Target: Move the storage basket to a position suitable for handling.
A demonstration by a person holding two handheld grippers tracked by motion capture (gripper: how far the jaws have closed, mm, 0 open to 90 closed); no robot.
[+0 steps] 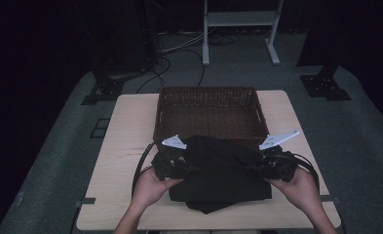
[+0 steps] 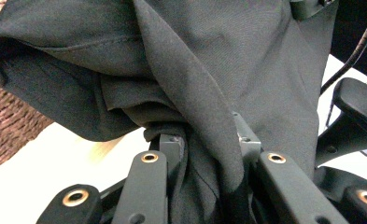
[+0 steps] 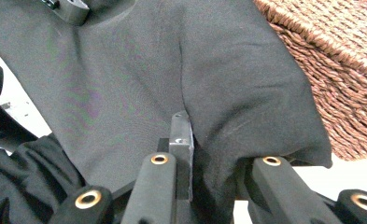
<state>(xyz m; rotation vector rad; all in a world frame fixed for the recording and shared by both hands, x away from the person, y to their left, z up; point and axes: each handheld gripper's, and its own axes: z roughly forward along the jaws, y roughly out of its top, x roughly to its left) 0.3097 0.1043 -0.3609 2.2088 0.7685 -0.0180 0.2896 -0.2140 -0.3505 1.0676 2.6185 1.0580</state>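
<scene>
Two grippers on one black cloth (image 1: 220, 170), which sits at the lower middle of the high view, on the near half of a pale wooden table (image 1: 125, 126). The left gripper (image 1: 172, 163) has the cloth's left edge and the right gripper (image 1: 272, 163) has the right edge, each with a hand behind it. The bottom fold of the cloth lies on the table near its front edge; the top bunches up right in front of a brown wicker basket (image 1: 206, 97) at the middle of the frame.

Jaws: in the left gripper view they're clamped together on a gathered wad of the fabric (image 2: 195, 154), which drapes over them. Same deal in the right gripper view, jaws pinched on a fold of cloth (image 3: 190, 116), with the basket weave (image 3: 354, 79) at the upper right.

Room is pretty dark. Grey floor (image 1: 359, 141) around the table, cables (image 1: 179, 53) snaking along it at the upper middle, the feet of a pale metal frame (image 1: 240, 29) at the top, and black stand bases (image 1: 325, 85) at the right and left.

Hard to read stuff: the cloth is so dark that its folds barely show from above, and the jaw tips are buried in fabric in both gripper views. Forearms are cut off at the bottom edge.
</scene>
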